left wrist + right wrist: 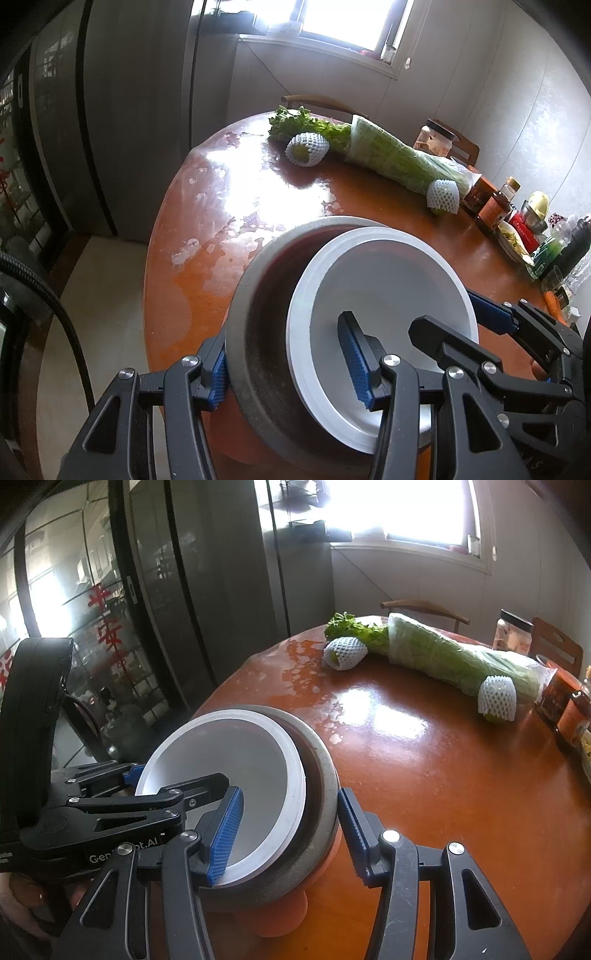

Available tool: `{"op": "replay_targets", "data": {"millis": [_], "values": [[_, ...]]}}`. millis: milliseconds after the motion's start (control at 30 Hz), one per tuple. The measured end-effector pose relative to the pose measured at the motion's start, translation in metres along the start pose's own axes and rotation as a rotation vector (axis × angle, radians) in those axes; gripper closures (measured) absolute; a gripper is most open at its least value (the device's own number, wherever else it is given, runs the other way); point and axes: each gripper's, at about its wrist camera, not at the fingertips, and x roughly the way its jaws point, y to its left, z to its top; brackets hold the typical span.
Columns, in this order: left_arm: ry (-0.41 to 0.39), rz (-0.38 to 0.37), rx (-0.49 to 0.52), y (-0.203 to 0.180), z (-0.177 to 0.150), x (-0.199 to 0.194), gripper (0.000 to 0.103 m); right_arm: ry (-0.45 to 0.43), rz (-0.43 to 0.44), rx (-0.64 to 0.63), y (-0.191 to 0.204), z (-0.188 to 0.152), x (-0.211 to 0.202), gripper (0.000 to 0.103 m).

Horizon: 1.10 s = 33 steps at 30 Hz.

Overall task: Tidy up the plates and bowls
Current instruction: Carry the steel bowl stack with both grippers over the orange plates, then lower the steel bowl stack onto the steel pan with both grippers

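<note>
The white bowl (388, 291) sits tilted inside the metal bowl (255, 332) near the table (461, 794) edge. The left gripper (288, 363) and right gripper (291, 830) each straddle the bowls' rims; whether the pads press, I cannot tell. Open tabletop lies before the vegetables (443, 657).

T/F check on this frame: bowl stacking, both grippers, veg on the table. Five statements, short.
1. The white bowl sits inside the metal bowl. True.
2. The left gripper straddles the stack's rim. True.
3. The right gripper is far from the bowls. False: it straddles the rim on the opposite side.
4. The bagged greens are inside the bowl. False: they lie on the table.
5. The white bowl holds food. False: it looks empty.
</note>
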Motion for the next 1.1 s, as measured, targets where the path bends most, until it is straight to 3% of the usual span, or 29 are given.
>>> {"op": "replay_targets", "data": {"millis": [800, 1100], "values": [[-0.013, 0.0, 0.002, 0.0, -0.003, -0.005, 0.046, 0.002, -0.004, -0.002, -0.001, -0.001, -0.001, 0.047], [-0.038, 0.013, -0.001, 0.001, -0.004, -0.016, 0.042, -0.011, -0.022, 0.013, -0.007, -0.002, -0.008, 0.038]]}}
